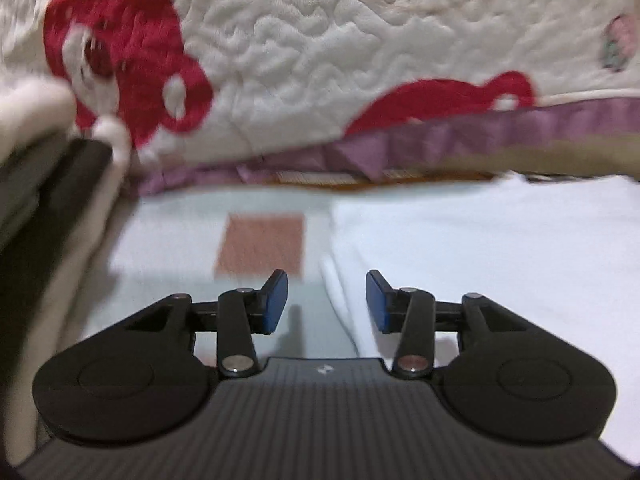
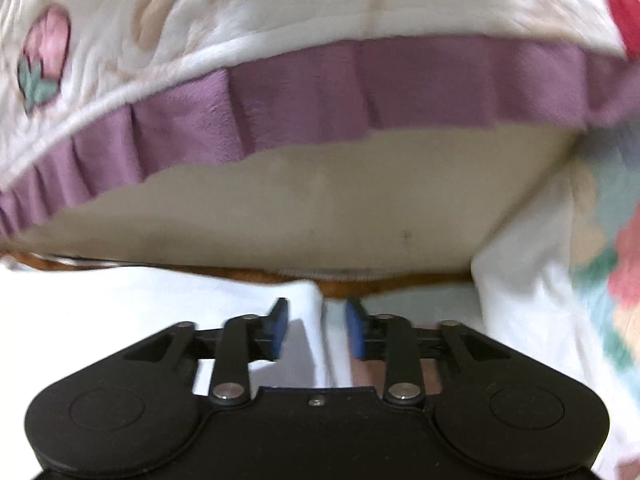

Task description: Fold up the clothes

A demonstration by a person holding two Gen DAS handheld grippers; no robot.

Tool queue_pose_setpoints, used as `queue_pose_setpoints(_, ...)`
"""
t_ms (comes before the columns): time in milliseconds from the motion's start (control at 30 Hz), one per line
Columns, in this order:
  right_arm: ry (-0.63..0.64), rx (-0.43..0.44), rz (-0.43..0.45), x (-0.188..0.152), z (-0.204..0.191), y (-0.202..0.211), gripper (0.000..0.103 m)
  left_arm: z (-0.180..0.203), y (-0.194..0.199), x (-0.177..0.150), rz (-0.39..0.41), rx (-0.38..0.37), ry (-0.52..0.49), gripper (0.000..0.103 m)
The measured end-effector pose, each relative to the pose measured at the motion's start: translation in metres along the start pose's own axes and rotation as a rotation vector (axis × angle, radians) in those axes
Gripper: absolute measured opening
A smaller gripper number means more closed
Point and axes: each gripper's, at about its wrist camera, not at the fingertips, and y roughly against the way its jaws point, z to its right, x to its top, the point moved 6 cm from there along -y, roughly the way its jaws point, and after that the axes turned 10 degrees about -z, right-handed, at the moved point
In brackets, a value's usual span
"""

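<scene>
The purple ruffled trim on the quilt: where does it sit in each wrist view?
Left wrist: purple ruffled trim runs as a thin band across the middle, rising toward the right edge.
Right wrist: it arcs broadly across the upper half, much closer.
Shared landmark: the white garment lying below the trim in both.

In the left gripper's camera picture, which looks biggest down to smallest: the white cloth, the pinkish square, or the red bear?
1. White cloth
2. Red bear
3. Pinkish square, though it is blurred and lies nearer the camera, so the bear's lead is unsure.
</scene>
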Motion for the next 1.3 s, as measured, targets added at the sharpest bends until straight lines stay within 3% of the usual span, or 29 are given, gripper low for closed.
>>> queue_pose_setpoints(100, -0.059, 0.053, -0.016, -0.020, 0.004, 0.021, 0.045, -0.004, 0.026, -0.033, -0.074, -0.103, 0.049, 0.047)
queue_pose_setpoints(200, -0.118, 0.106, -0.032, -0.039, 0.008, 0.042, 0.052, -0.005, 0.042, -0.073, -0.133, -0.159, 0.076, 0.047)
queue_pose_setpoints(267, -0.034, 0.108, -0.044, -0.066, -0.001, 0.056, 0.052, -0.008, 0.047, -0.097, -0.158, -0.155, 0.079, 0.047)
queue_pose_setpoints(333, 0.075, 0.058, -0.065, -0.100, -0.008, 0.071, 0.052, -0.018, 0.051, -0.111, -0.193, -0.129, 0.112, 0.047)
queue_pose_setpoints(433, 0.136, -0.083, -0.099, -0.132, -0.006, 0.082, 0.052, -0.029, 0.065, -0.118, -0.194, -0.154, 0.190, 0.047)
queue_pose_setpoints(533, 0.106, -0.200, -0.111, -0.149, 0.008, 0.091, 0.055, -0.030, 0.074, -0.124, -0.202, -0.214, 0.281, 0.048)
queue_pose_setpoints(667, -0.140, -0.094, -0.097, -0.167, 0.025, 0.108, 0.057, -0.034, 0.078, -0.144, -0.264, -0.494, 0.584, 0.057)
queue_pose_setpoints(733, -0.273, -0.017, -0.093, -0.177, 0.030, 0.114, 0.061, -0.032, 0.077, -0.156, -0.306, -0.585, 0.704, 0.057)
queue_pose_setpoints(867, -0.525, 0.134, -0.089, -0.195, 0.039, 0.123, 0.062, -0.005, 0.075, -0.163, -0.357, -0.549, 0.653, 0.056)
queue_pose_setpoints(933, -0.584, 0.176, -0.103, -0.200, 0.036, 0.117, 0.062, 0.011, 0.070, -0.159, -0.378, -0.504, 0.618, 0.055)
queue_pose_setpoints(1100, -0.624, 0.195, -0.095, -0.195, 0.026, 0.109, 0.063, 0.043, 0.075, -0.147, -0.308, -0.317, 0.503, 0.057)
queue_pose_setpoints(1233, -0.656, 0.211, -0.089, -0.191, 0.018, 0.102, 0.065, 0.059, 0.078, -0.146, -0.169, -0.151, 0.450, 0.054)
queue_pose_setpoints(1267, -0.678, 0.220, -0.082, -0.189, 0.017, 0.100, 0.066, 0.064, 0.079, -0.145, -0.146, -0.119, 0.420, 0.049)
queue_pose_setpoints(1300, -0.713, 0.238, -0.069, -0.189, 0.018, 0.098, 0.070, 0.065, 0.080, -0.144, -0.127, -0.101, 0.400, 0.031)
